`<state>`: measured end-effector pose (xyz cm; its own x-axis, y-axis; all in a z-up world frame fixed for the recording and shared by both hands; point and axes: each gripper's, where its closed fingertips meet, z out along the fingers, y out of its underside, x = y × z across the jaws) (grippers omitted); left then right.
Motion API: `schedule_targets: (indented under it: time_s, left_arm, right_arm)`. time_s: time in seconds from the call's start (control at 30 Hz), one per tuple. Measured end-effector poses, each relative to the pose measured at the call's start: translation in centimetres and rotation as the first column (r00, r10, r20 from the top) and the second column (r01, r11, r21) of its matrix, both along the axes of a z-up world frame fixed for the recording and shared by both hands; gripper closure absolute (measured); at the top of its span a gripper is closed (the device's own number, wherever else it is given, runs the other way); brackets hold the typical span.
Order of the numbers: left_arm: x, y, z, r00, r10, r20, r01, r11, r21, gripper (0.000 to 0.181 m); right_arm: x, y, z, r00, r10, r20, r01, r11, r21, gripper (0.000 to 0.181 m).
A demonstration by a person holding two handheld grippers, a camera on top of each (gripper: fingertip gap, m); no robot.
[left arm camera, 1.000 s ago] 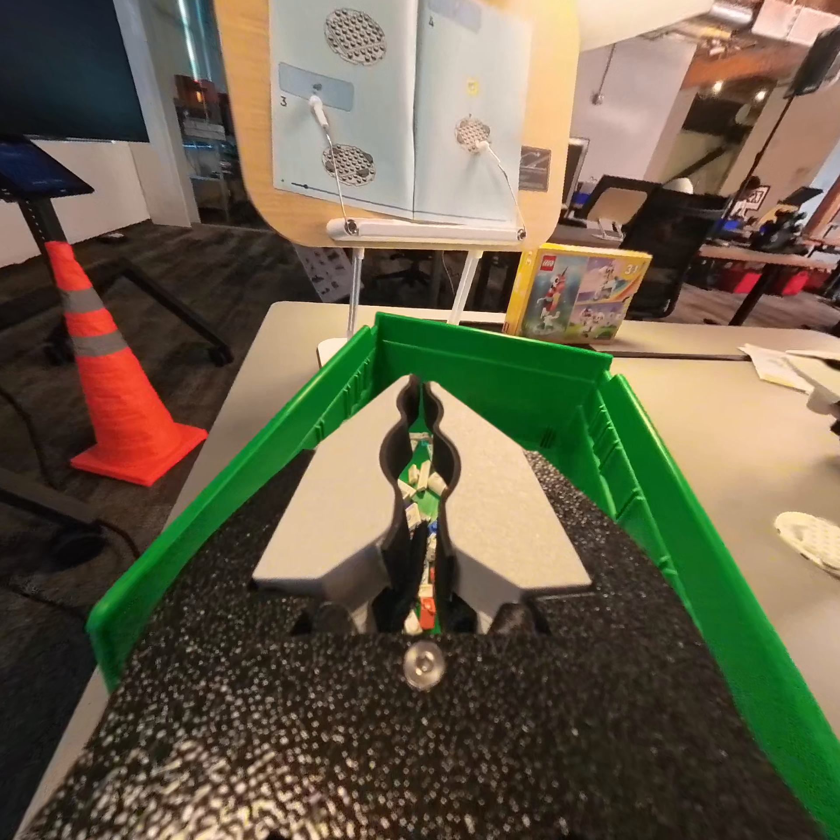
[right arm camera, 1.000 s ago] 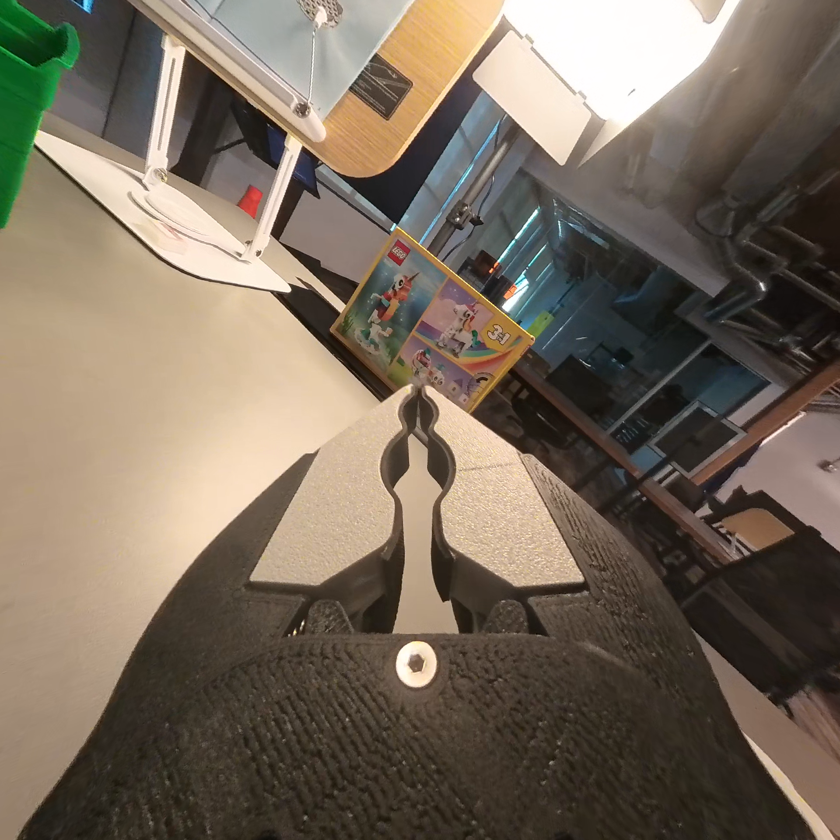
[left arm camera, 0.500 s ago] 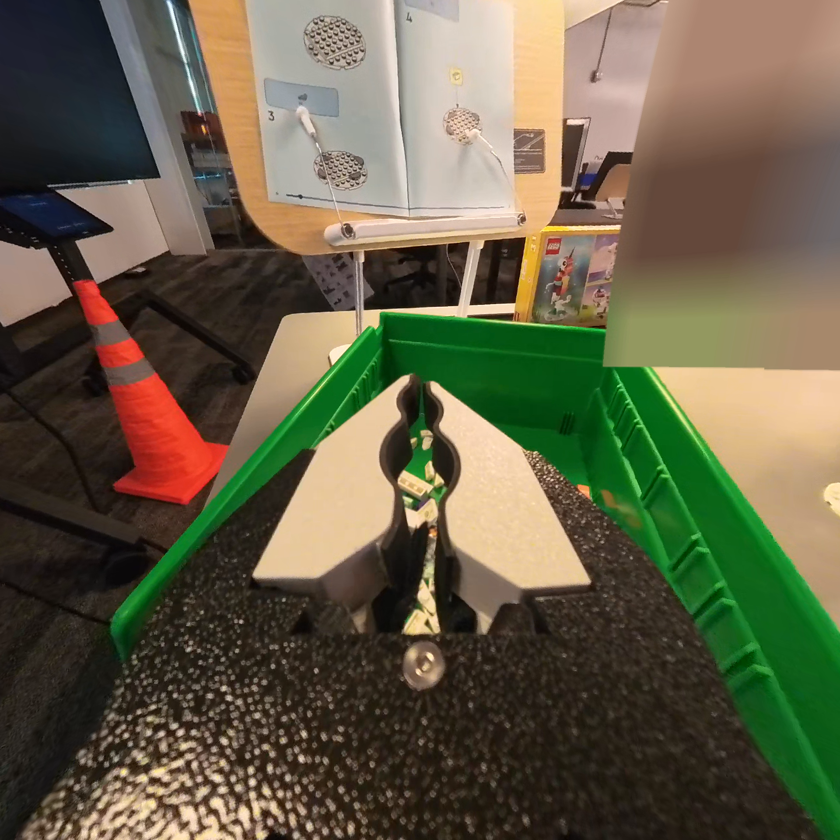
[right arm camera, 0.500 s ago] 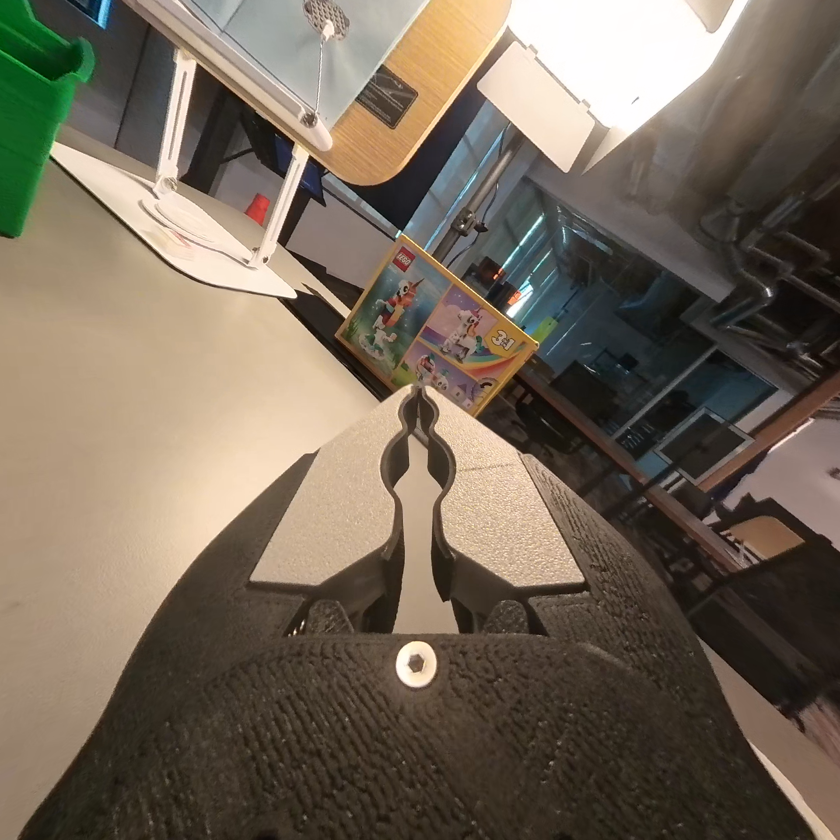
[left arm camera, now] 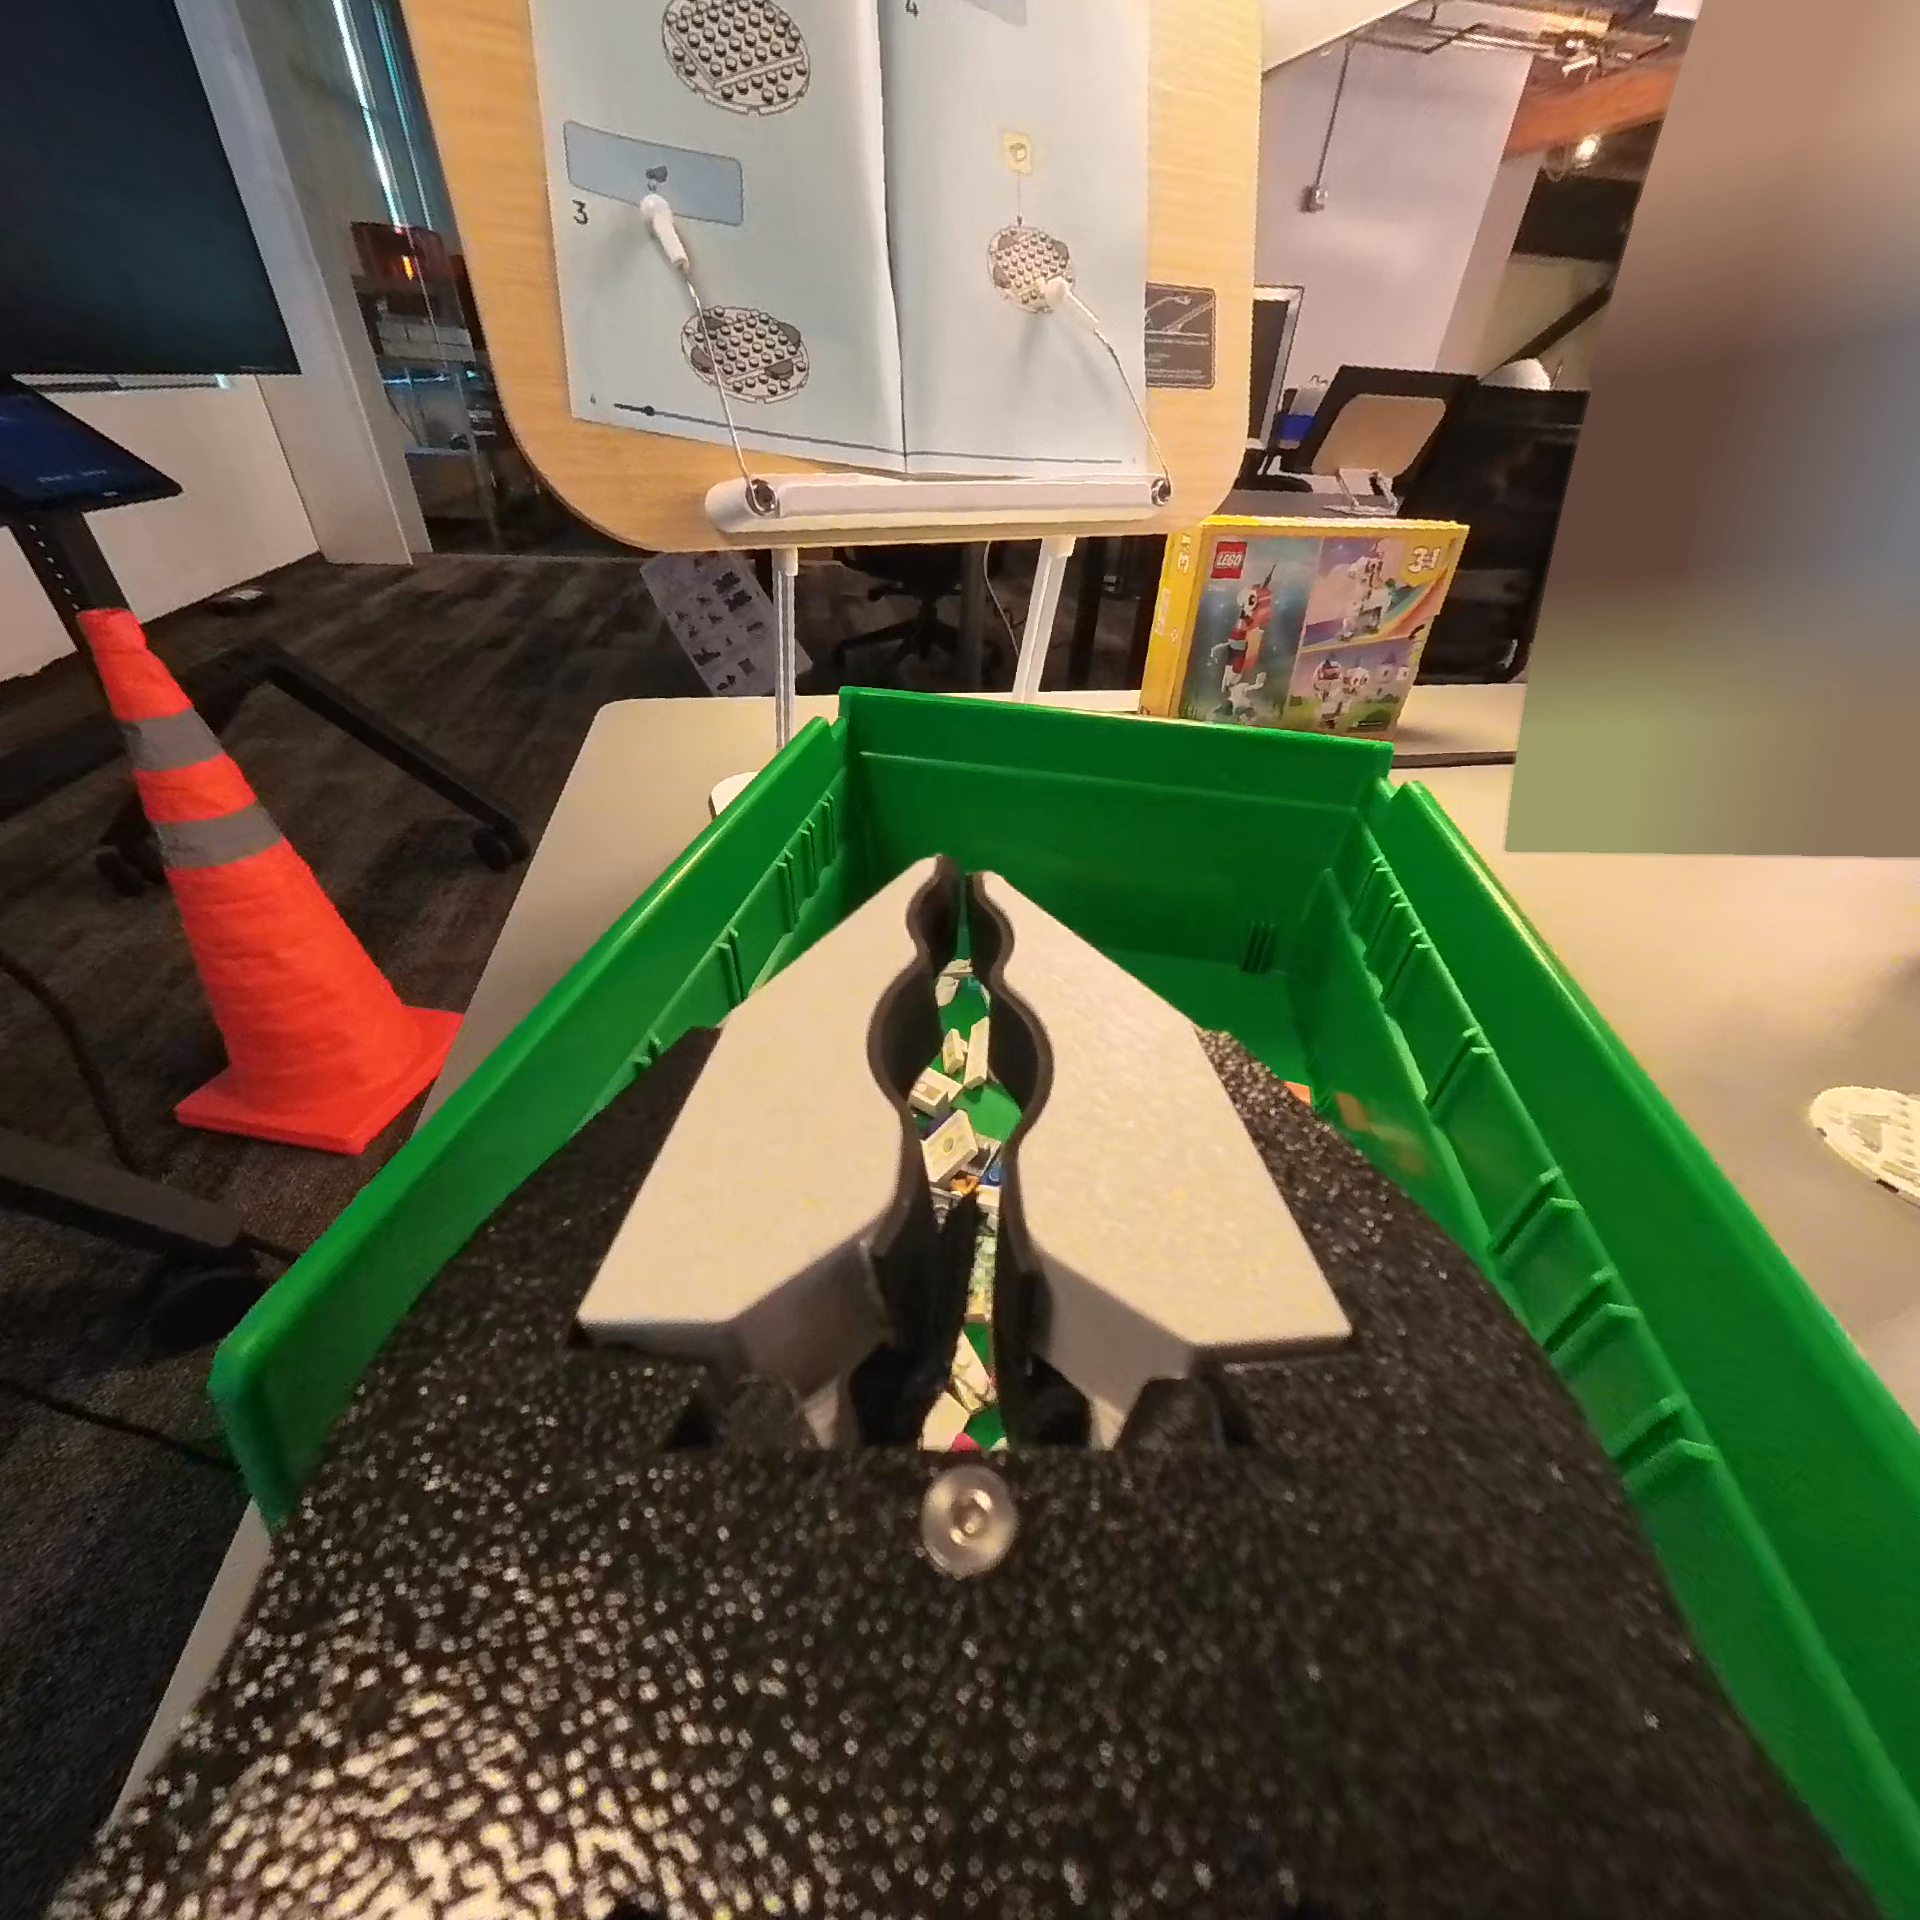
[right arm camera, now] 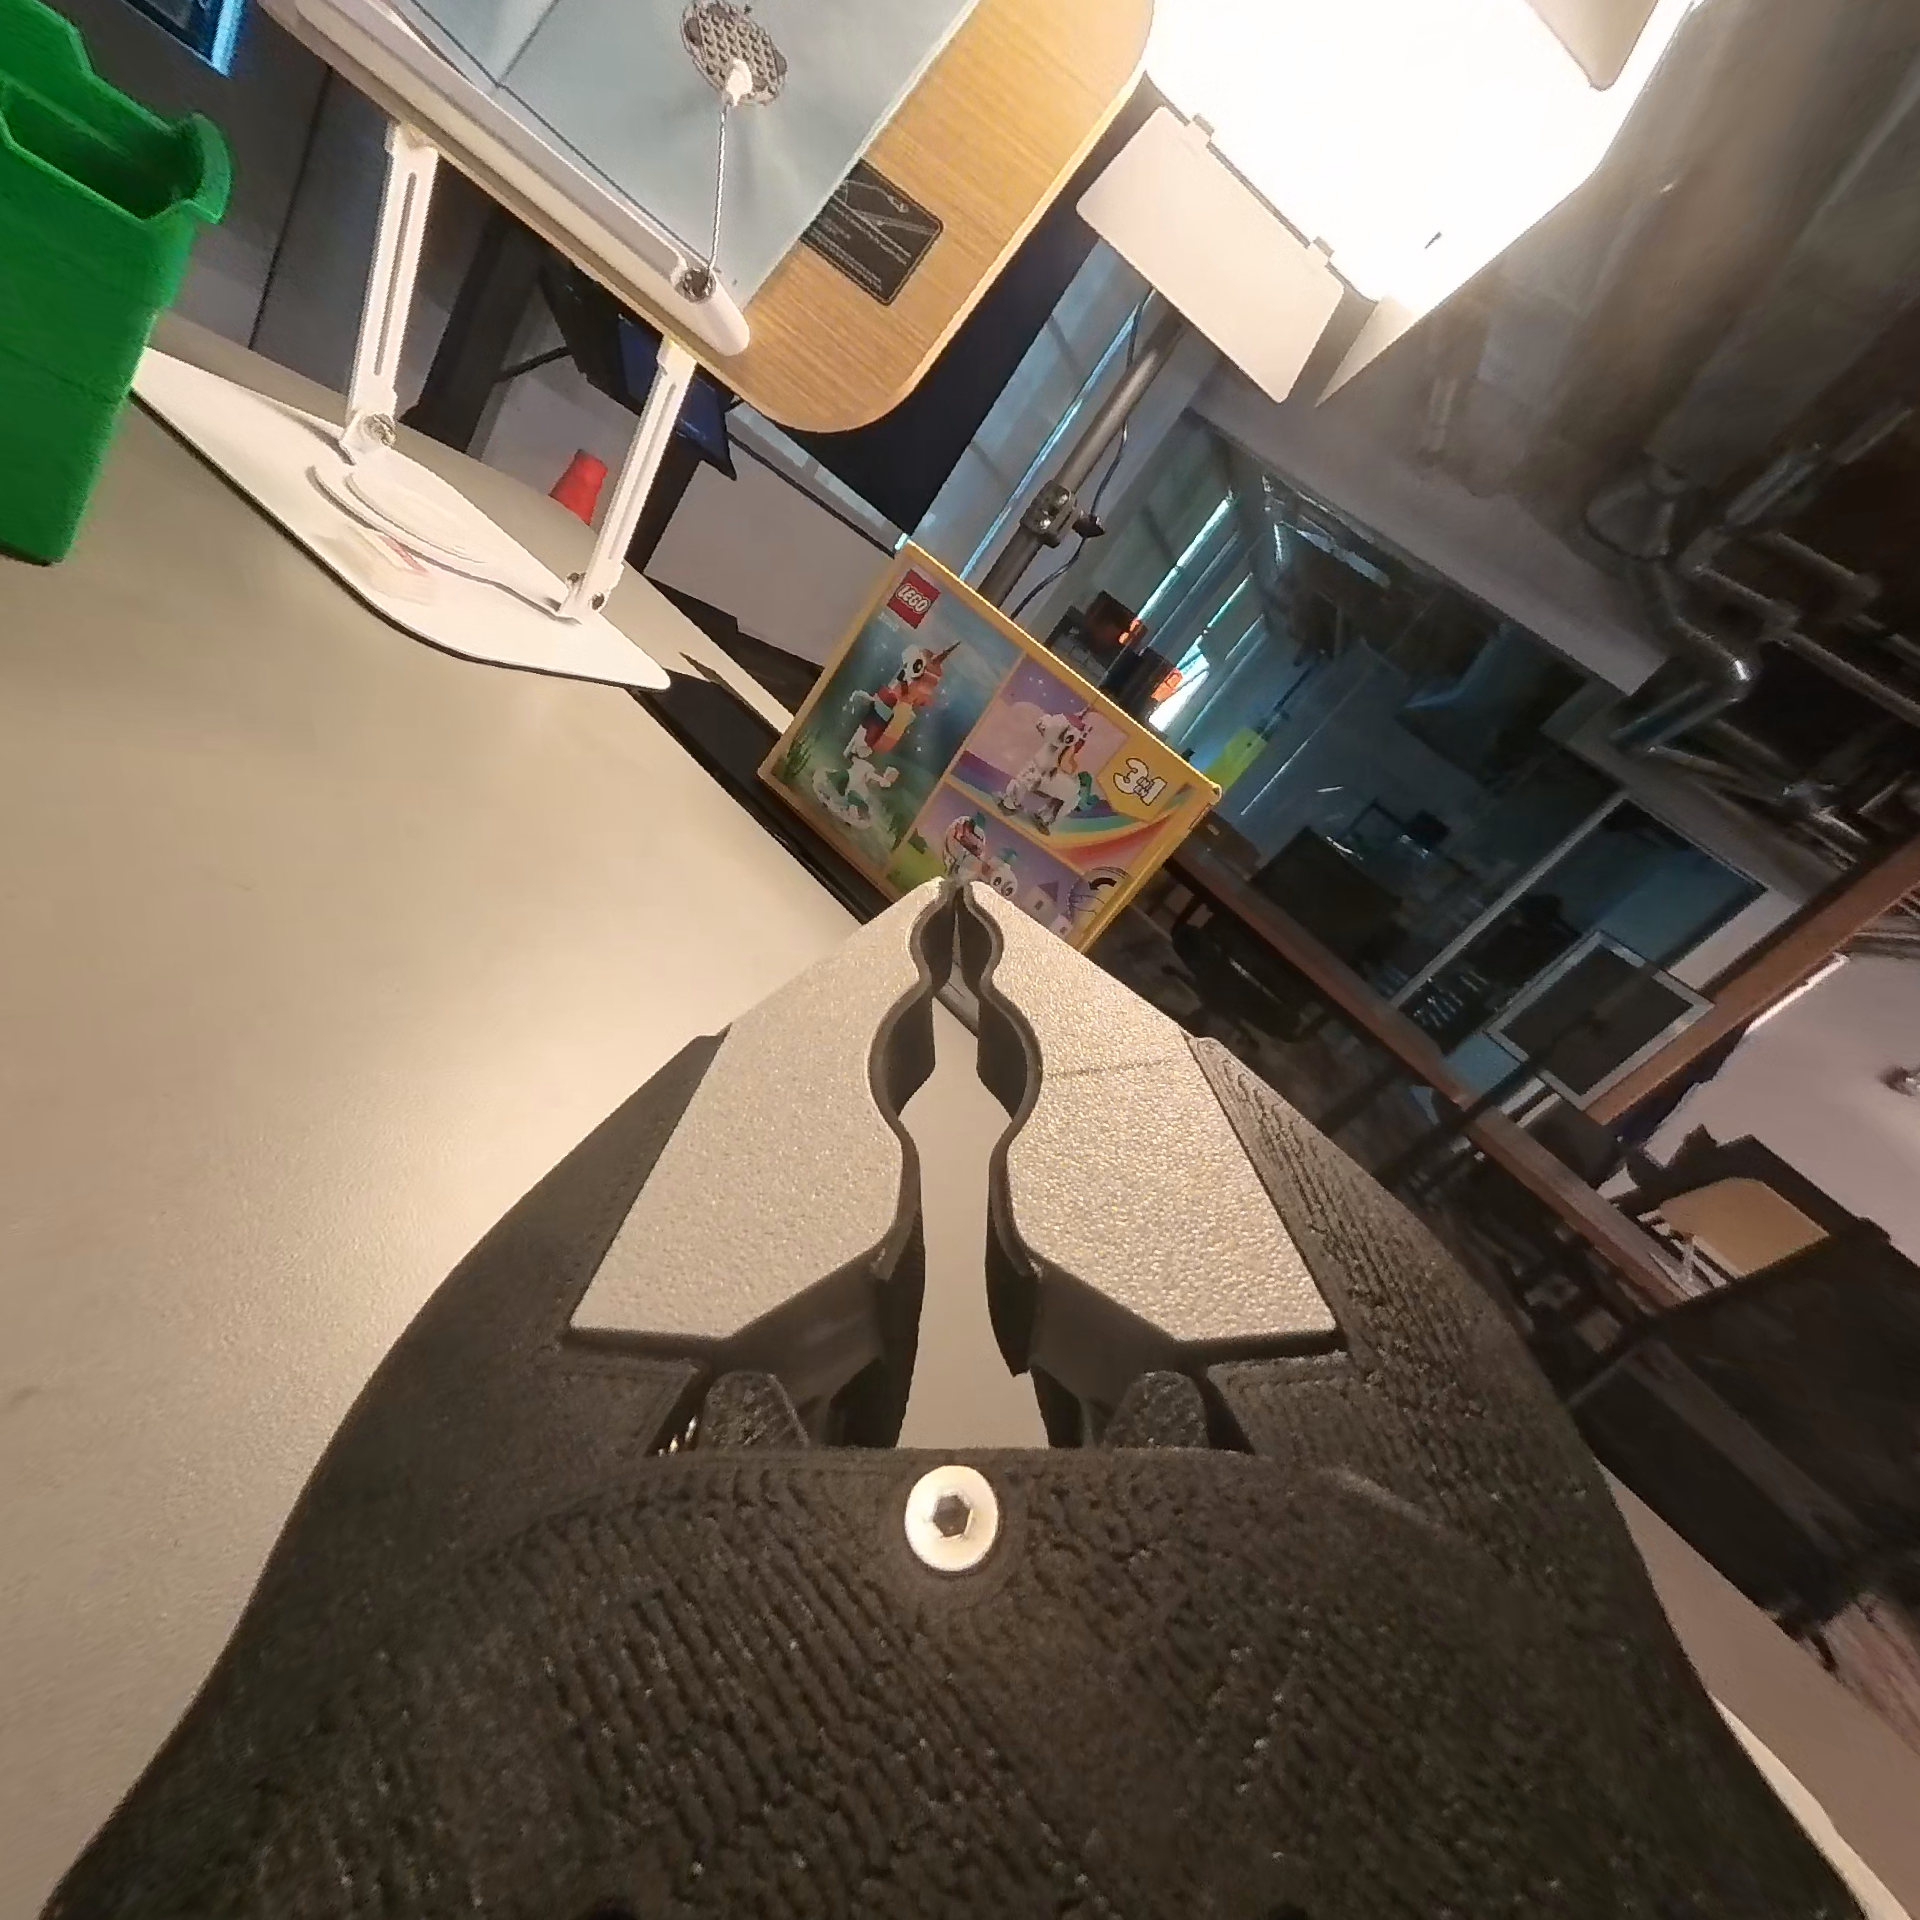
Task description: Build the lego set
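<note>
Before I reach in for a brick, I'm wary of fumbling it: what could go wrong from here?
The left gripper is shut above the green bin, so it would likely push the loose bricks aside unless opened first. Those bricks lie jumbled together, so a neighbour may get pinched too. The gripper body hides most of the bin floor, making aim uncertain.

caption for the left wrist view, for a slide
Closed left gripper poised over loose bricks in a green bin.
</note>
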<state>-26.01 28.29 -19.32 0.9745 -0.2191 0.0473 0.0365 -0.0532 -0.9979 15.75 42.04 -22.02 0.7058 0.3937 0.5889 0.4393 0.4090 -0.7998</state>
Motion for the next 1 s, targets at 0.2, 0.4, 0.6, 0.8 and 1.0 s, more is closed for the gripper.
schedule_targets:
  time_s: [0.2, 0.4, 0.6, 0.8, 1.0]
  left_arm:
    - [0.5, 0.1, -0.4, 1.0, -0.023, -0.007, 0.023, 1.0, -0.02, 0.181]
    - [3.6, -0.5, -1.2, 0.963, -0.238, -0.126, 0.225, 0.968, -0.111, 0.181]
    - [4.9, -0.8, -6.3, 0.698, -0.534, -0.477, 0.245, 0.804, -0.542, 0.178]
    - [6.8, -1.1, -8.7, 0.533, -0.777, -0.334, 0.373, 0.571, -0.731, 0.179]
    - [6.1, -0.9, -11.5, 0.483, -0.83, -0.278, 0.317, 0.462, -0.828, 0.179]
  right_arm:
    - [-0.1, 0.0, -0.1, 1.0, -0.001, 0.007, 0.001, 1.0, 0.001, 0.181]
    - [0.0, 0.0, 0.0, 1.0, -0.003, 0.001, 0.003, 1.0, 0.002, 0.181]
    - [-0.1, -0.2, 0.2, 1.0, 0.015, -0.019, -0.015, 1.0, 0.003, 0.181]
    - [-0.1, -0.4, 0.5, 0.998, 0.035, -0.043, -0.035, 0.999, 0.0, 0.181]
    - [-0.1, -0.4, 0.5, 0.997, 0.049, -0.061, -0.05, 0.999, -0.009, 0.181]
